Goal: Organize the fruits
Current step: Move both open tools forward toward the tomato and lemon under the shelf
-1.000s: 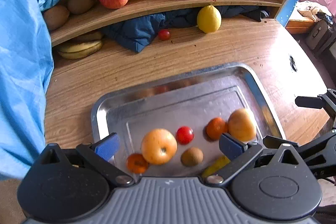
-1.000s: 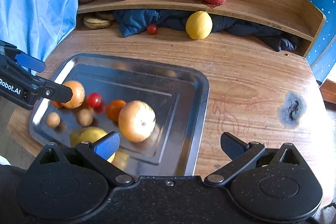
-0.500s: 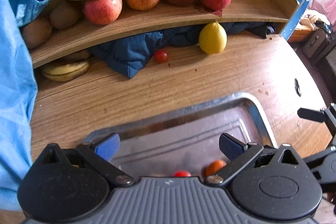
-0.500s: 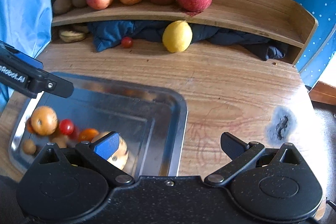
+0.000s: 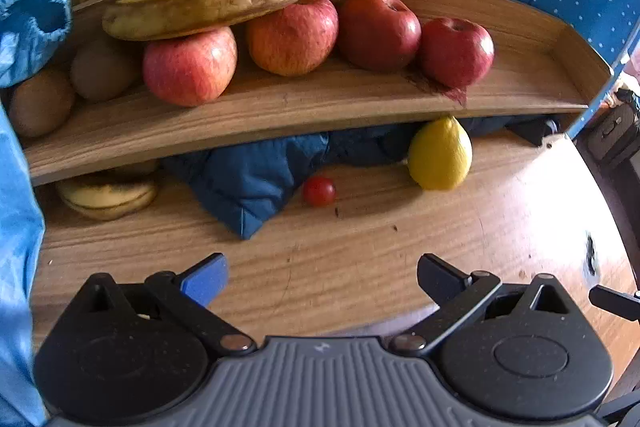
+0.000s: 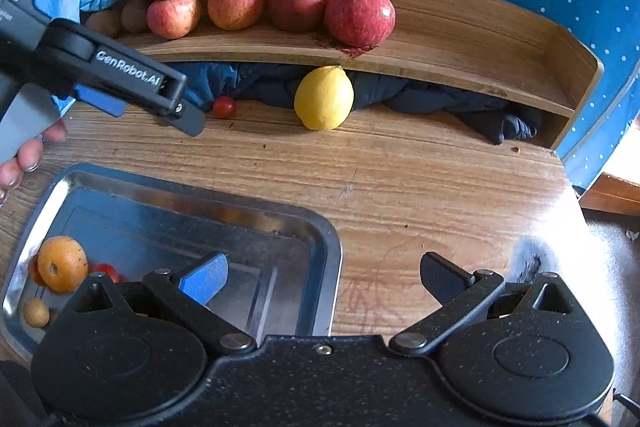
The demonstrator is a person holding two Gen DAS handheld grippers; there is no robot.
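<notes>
My left tongs [image 5: 322, 277]: spread wide, empty. Right tongs [image 6: 324, 277]: likewise. Lemon [image 5: 440, 155]: on table, long axis tilted, nipple up toward shelf [image 5: 320, 103]. Cherry tomato [image 5: 319, 191]: left of it.

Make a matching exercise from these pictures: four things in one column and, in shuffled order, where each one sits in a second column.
Things
1. yellow lemon
2. four red apples
3. round orange fruit
4. small red cherry tomato

Places
A. inside the shiny metal tray
B. in a row on the curved wooden shelf
C. on the wooden table beside the blue padded cloth
D. on the table at the shelf's front edge, below the rightmost apple

Pairs: 1-D, 2-B, 3-A, 4-C
</notes>
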